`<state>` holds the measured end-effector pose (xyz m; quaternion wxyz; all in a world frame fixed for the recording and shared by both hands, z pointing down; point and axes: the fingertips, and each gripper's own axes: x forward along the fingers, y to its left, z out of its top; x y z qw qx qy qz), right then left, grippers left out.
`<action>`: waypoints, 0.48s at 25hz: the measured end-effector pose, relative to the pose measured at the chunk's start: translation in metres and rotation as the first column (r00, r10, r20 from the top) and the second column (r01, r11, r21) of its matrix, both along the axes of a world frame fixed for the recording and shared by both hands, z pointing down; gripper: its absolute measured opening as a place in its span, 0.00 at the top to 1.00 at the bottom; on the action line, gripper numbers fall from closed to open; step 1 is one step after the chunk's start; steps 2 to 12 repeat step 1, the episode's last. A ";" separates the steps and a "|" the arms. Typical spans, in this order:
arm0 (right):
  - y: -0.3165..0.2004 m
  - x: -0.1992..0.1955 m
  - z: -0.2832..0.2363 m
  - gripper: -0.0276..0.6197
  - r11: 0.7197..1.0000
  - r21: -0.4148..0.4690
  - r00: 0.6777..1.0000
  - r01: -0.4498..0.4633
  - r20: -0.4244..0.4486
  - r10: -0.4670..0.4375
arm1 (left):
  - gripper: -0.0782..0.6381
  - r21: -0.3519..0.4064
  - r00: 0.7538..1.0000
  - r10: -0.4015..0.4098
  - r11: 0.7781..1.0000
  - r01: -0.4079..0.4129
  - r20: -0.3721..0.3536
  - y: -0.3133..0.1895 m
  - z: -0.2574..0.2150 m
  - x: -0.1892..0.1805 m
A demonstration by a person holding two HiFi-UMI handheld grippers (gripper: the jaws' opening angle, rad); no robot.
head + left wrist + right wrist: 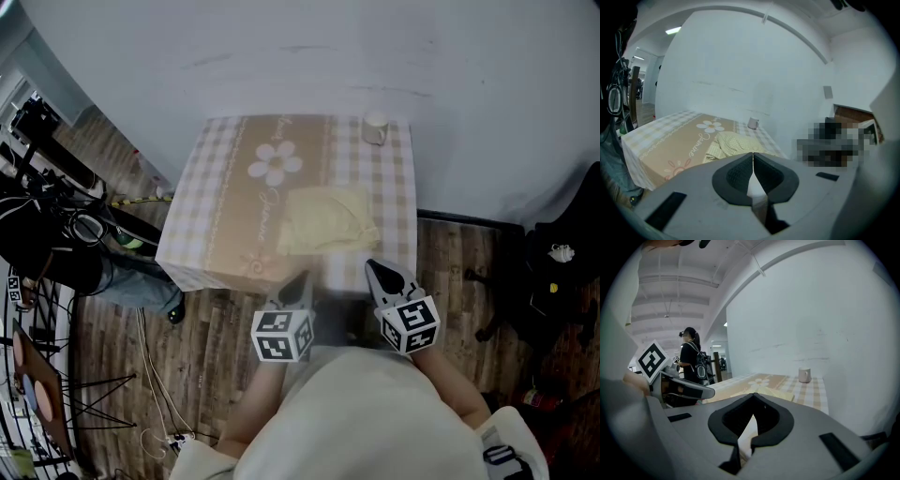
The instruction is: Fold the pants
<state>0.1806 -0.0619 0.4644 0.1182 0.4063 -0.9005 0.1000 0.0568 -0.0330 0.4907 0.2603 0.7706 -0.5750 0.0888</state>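
Note:
The pale yellow pants [324, 220] lie bunched in a rough folded heap on the near right part of the checked tablecloth with a daisy print [225, 202]. Both grippers hover just off the table's near edge, short of the pants. My left gripper [301, 278] is shut and empty, with its jaw tips touching. To its right, my right gripper [373, 267] is also shut and empty. In the left gripper view the pants [733, 142] show beyond the closed left gripper [753, 155]. In the right gripper view the pants [774, 392] lie past the closed right gripper [753, 396].
A white cup [375, 127] stands at the table's far right corner, against the white wall. A person in black [42, 246] with camera gear and cables is at the left. A dark chair [562, 251] stands at the right. The floor is wood planks.

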 end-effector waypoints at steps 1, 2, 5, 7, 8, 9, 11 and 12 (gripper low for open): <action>-0.001 0.000 0.000 0.96 1.000 0.001 1.000 -0.001 0.000 0.001 | 0.88 0.000 1.000 -0.001 1.000 0.001 0.000 -0.001 0.000 -0.001; -0.001 0.000 0.000 0.96 1.000 0.001 1.000 -0.001 0.000 0.001 | 0.88 0.000 1.000 -0.001 1.000 0.001 0.000 -0.001 0.000 -0.001; -0.001 0.000 0.000 0.96 1.000 0.001 1.000 -0.001 0.000 0.001 | 0.88 0.000 1.000 -0.001 1.000 0.001 0.000 -0.001 0.000 -0.001; -0.001 0.000 0.000 0.96 1.000 0.001 1.000 -0.001 0.000 0.001 | 0.88 0.000 1.000 -0.001 1.000 0.001 0.000 -0.001 0.000 -0.001; -0.001 0.000 0.000 0.96 1.000 0.001 1.000 -0.001 0.000 0.001 | 0.88 0.000 1.000 -0.001 1.000 0.001 0.000 -0.001 0.000 -0.001; -0.001 0.000 0.000 0.96 1.000 0.001 1.000 -0.001 0.000 0.001 | 0.88 0.000 1.000 -0.001 1.000 0.001 0.000 -0.001 0.000 -0.001; -0.001 0.000 0.000 0.96 1.000 0.001 1.000 -0.001 0.000 0.001 | 0.88 0.000 1.000 -0.001 1.000 0.001 0.000 -0.001 0.000 -0.001; -0.001 0.000 0.000 0.96 1.000 0.001 1.000 -0.001 0.000 0.001 | 0.88 0.000 1.000 -0.001 1.000 0.001 0.000 -0.001 0.000 -0.001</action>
